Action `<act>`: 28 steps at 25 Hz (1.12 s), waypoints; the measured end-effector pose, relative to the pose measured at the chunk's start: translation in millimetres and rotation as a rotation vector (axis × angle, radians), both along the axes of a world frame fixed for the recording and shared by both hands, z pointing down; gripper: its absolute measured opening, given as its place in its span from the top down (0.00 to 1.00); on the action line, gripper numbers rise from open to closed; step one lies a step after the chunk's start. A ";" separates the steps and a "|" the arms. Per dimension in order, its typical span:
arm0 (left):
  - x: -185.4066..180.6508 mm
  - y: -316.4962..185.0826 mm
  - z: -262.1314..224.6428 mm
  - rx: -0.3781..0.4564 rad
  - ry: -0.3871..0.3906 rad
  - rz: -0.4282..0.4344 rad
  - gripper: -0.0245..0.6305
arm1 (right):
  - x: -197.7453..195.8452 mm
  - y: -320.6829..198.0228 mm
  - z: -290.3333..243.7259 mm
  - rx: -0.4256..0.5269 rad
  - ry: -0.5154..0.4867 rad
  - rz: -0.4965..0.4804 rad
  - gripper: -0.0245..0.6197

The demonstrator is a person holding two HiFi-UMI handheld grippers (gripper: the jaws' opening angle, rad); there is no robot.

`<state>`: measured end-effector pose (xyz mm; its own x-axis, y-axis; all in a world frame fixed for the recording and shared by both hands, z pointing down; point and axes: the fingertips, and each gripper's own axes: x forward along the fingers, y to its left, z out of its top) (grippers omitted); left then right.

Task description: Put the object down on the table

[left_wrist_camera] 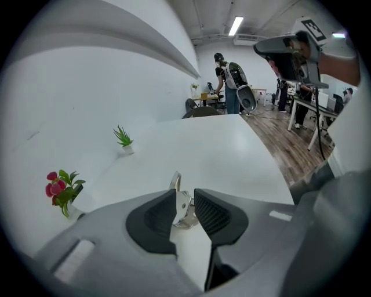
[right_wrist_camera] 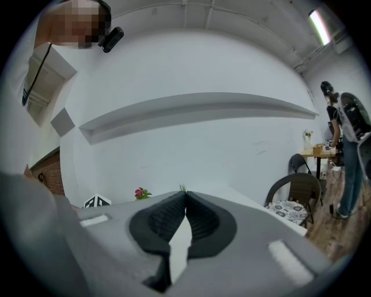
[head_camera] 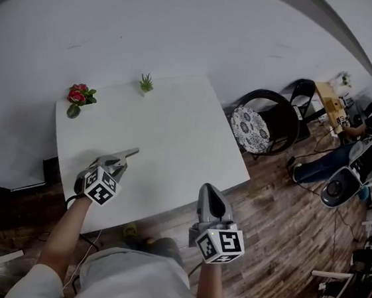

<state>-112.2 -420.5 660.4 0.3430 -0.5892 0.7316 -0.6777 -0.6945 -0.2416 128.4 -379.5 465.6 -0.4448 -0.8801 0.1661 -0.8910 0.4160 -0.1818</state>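
A small shiny metal object [left_wrist_camera: 180, 204] lies on the white table [head_camera: 175, 130] between the pads of my left gripper [left_wrist_camera: 184, 196]. Its thin end [left_wrist_camera: 175, 181] sticks out past the fingertips. The pads stand apart on either side of it, and I see no squeeze on it. In the head view the left gripper [head_camera: 122, 160] is low over the table's front left part, and the object's tip [head_camera: 132, 151] points away from me. My right gripper [head_camera: 209, 189] hovers by the table's front edge, its jaws [right_wrist_camera: 185, 196] shut with nothing in them.
A red flower in a small vase [head_camera: 78, 96] and a little green plant [head_camera: 146, 82] stand at the table's far edge by the wall. A dark chair with a patterned cushion [head_camera: 255, 126] is to the right on the wooden floor. People and desks are further back.
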 end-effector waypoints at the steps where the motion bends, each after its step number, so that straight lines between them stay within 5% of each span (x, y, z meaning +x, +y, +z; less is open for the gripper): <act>1: 0.3 1.6 -3.5 0.006 0.014 -0.008 0.80 | 0.1 1.5 -1.2 0.002 -0.001 0.003 0.96; 28: -8.3 9.4 -125.8 0.268 0.256 -0.198 0.95 | 16.5 19.4 -16.0 0.031 -0.020 0.078 0.96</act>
